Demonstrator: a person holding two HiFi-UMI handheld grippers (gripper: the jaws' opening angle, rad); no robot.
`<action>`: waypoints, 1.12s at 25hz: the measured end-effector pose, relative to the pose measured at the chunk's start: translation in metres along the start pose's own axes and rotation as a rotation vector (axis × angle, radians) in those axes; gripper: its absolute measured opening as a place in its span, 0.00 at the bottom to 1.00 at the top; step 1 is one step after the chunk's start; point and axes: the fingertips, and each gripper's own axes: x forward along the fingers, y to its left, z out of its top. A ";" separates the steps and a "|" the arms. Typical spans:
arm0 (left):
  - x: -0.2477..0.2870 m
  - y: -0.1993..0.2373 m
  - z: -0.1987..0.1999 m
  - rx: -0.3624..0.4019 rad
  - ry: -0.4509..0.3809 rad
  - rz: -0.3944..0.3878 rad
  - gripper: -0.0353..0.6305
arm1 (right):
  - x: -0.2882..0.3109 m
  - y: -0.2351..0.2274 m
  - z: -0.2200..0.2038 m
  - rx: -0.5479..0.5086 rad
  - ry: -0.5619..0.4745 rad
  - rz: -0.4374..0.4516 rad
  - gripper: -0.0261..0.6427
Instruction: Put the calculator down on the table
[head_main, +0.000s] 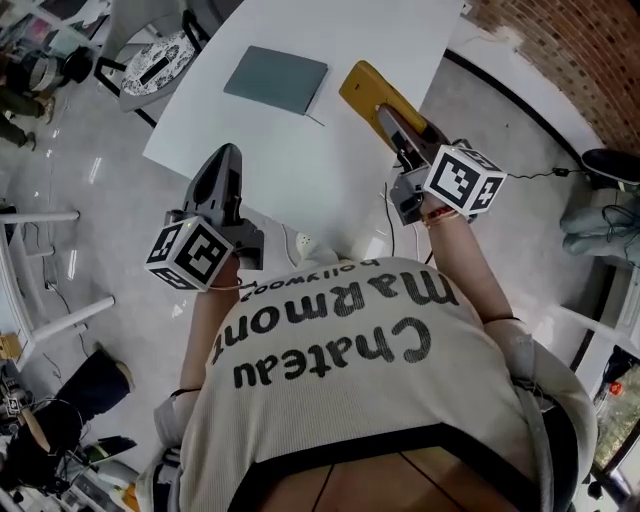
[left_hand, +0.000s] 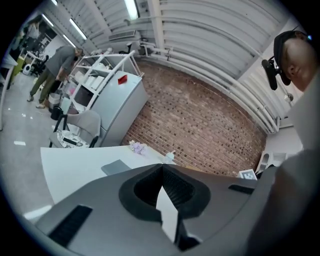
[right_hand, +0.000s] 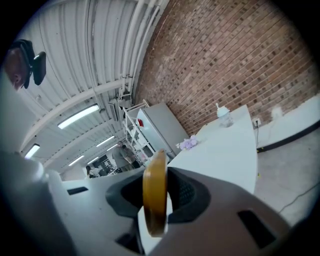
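The calculator (head_main: 368, 90) is a flat yellow slab, and my right gripper (head_main: 398, 128) is shut on its near end. It sticks out over the right edge of the white table (head_main: 300, 160), above the surface. In the right gripper view I see the calculator (right_hand: 155, 195) edge-on, standing upright between the two dark pads. My left gripper (head_main: 226, 158) hovers over the table's near left part. In the left gripper view its jaws (left_hand: 161, 172) meet at the tips with nothing between them.
A grey notebook (head_main: 276, 79) lies flat on the far part of the table. A chair (head_main: 155, 62) stands off the table's left corner. A brick wall (head_main: 570, 50) and a floor cable (head_main: 540, 175) are to the right. A small bottle (right_hand: 223, 116) stands at the table's far end.
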 end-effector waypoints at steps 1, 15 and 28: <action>0.006 0.004 0.008 0.005 -0.001 -0.007 0.05 | 0.007 0.001 0.005 -0.004 -0.003 -0.008 0.17; 0.086 0.028 0.029 0.102 0.091 -0.140 0.05 | 0.046 -0.002 0.028 -0.048 -0.037 -0.143 0.17; 0.109 0.043 -0.002 -0.022 0.062 -0.004 0.05 | 0.073 -0.088 0.026 -0.015 0.059 -0.129 0.17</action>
